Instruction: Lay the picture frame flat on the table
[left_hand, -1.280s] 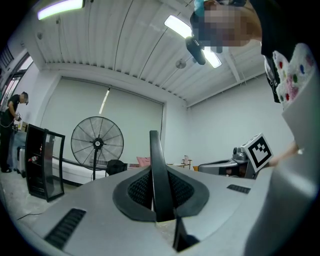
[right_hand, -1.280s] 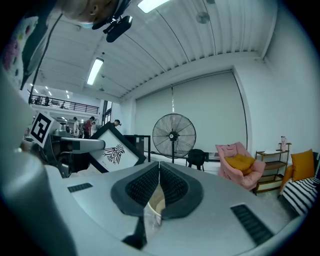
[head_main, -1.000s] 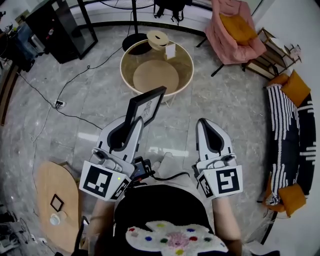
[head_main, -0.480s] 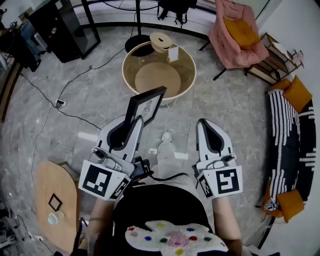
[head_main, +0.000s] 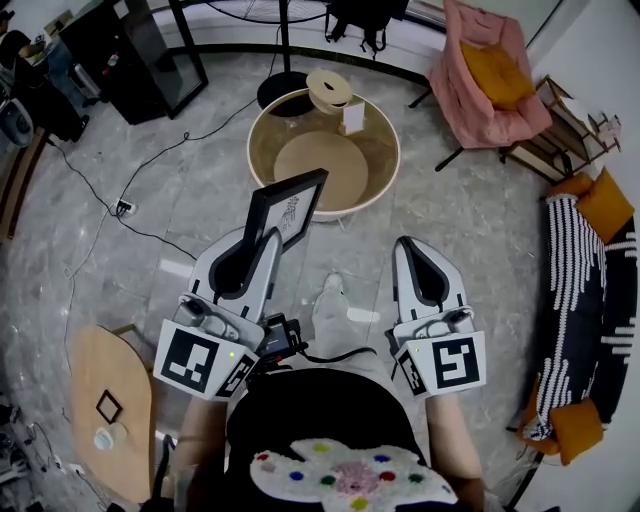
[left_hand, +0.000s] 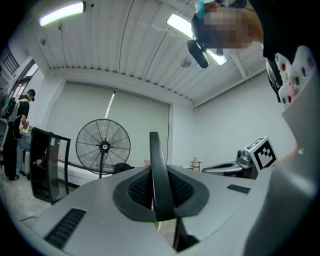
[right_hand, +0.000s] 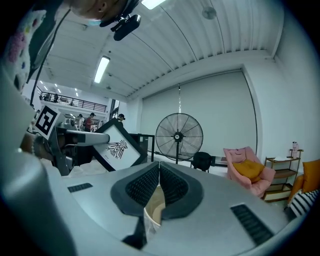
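Grey marble-look floor (head_main: 200, 260) runs under everything, with a white socket block (head_main: 120, 207) lying on it off to the left. Ahead of the left gripper (head_main: 264, 246) stands a round tabletop (head_main: 275, 135) (glass inside a pale wooden rim) carrying a wooden disc stand (head_main: 328, 87) and a small white card (head_main: 352, 117) at its far edge. The left gripper is clamped on the lower edge of the frame (head_main: 290, 207), which is held upright and tilted in the air between that gripper and the tabletop's near rim, not lying on it. The right gripper (head_main: 413, 250) is alongside, apart from the frame, its jaws pressed together with nothing in them. Beyond the tabletop a big fan (right_hand: 178, 136) stands before a pale roller blind. A pink chair (head_main: 480, 70) sits ahead and to the right of the right gripper, a striped sofa (head_main: 575, 270) further right. The frame's print shows an insect — its caption is too small to read
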